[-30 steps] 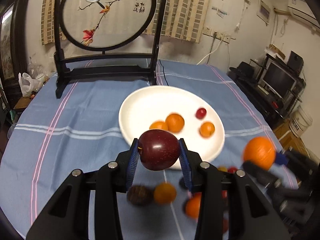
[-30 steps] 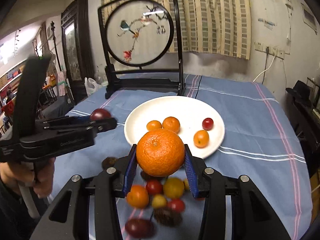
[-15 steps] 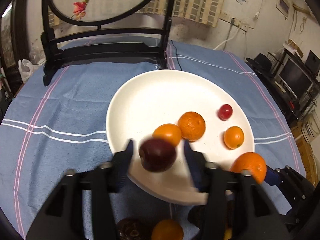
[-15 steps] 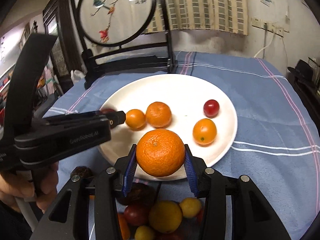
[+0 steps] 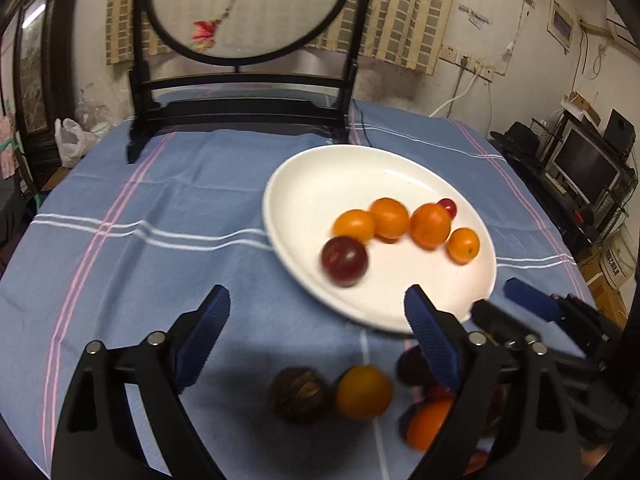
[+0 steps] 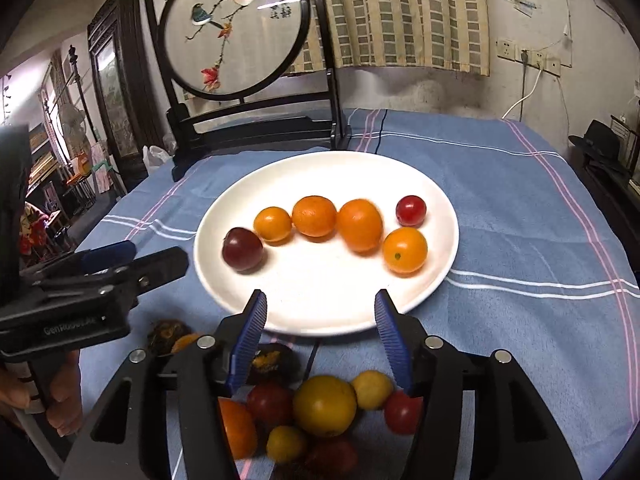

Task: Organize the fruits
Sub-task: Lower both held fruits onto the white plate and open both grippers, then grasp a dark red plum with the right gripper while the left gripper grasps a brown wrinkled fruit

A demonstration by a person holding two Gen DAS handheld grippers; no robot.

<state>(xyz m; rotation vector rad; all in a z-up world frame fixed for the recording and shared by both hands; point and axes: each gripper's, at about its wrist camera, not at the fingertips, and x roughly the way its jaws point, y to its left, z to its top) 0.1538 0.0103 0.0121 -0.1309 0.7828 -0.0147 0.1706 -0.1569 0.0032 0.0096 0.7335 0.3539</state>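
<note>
Lying in a crosswise row on the plate (image 6: 440, 280), fruits (image 6: 314, 216); both grippers' jaws spread.

You are facing a round worktop (image 6: 500, 208) wearing a blue cloth with white and pink stripes. At its far edge a dark wooden stand is holding a round embroidered screen (image 6: 234, 28) showing birds on a branch. Behind it a checked curtain (image 6: 404, 12) is hanging on a scuffed pale wall, where wall sockets (image 6: 524, 55) are feeding a white cable. To your left a dark carved cabinet (image 6: 116, 76) is standing; to your right a monitor (image 5: 586, 168) is sitting on a cluttered shelf.
</note>
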